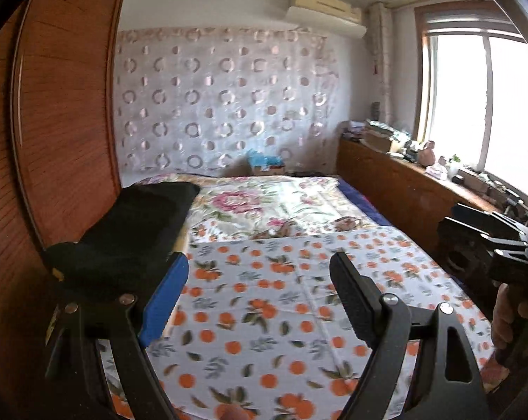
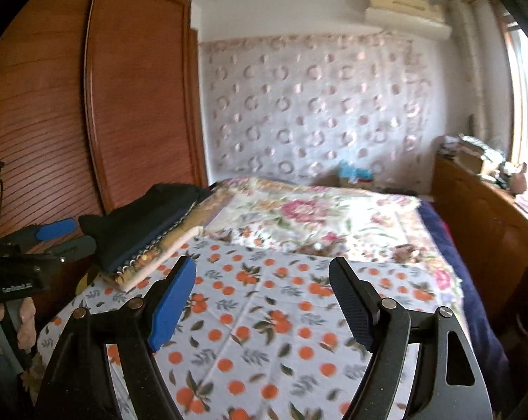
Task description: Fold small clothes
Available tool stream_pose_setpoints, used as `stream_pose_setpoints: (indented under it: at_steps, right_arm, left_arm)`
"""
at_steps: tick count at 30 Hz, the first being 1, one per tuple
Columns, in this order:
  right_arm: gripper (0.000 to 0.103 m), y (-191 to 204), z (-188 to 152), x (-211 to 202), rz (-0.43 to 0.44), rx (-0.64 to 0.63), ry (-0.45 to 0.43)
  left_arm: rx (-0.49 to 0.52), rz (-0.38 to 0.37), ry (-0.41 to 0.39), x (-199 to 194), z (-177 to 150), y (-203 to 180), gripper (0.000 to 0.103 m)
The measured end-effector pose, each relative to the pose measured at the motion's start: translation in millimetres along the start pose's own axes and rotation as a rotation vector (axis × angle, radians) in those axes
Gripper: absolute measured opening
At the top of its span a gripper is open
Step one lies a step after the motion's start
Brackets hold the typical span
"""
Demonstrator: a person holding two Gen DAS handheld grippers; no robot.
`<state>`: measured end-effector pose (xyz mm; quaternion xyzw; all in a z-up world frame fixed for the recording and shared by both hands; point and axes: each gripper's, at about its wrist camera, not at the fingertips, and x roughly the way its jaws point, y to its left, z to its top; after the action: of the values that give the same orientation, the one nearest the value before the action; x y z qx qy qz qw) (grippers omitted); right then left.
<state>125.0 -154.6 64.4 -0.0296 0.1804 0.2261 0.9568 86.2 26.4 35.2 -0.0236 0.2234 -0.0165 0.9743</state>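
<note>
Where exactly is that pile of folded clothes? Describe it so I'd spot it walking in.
Start at the tall wooden wardrobe beside the bed. On the bed's edge nearest it, at the far corner of the orange-print sheet, sits the stack of folded clothes. It is the only raised pile there: dark garments on top, a pale one underneath, against bright flowered bedding.

A bedroom in a private home. A bed (image 1: 298,203) fills the middle of the room, spread with a floral quilt (image 1: 264,206) and an orange-print sheet (image 1: 281,315). A tall wooden wardrobe (image 1: 61,105) stands along one side; a low wooden cabinet (image 1: 396,189) crowded with household clutter runs under a bright window (image 1: 473,98) on the other. A ring-patterned curtain (image 1: 222,101) covers the far wall beneath a wall-mounted air conditioner (image 1: 326,10). Folded dark clothes (image 2: 148,220) lie stacked at the bed's edge.
</note>
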Motion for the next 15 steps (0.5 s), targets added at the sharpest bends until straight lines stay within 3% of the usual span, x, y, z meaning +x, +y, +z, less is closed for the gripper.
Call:
stream_pose_setpoints:
  at_steps: [6,15]
  right_arm:
    - [0.08,15.1,-15.9,-35.6,-0.048,0.025,-0.05]
    - [0.08,28.8,-37.6,-35.7,-0.07,0.061,-0.063]
  left_arm:
    - [0.021,-0.018,-0.012,-10.7,4.4,-20.3,0.083]
    - [0.03,-0.001,-0.029,-19.5,5.5,-34.7,0.083]
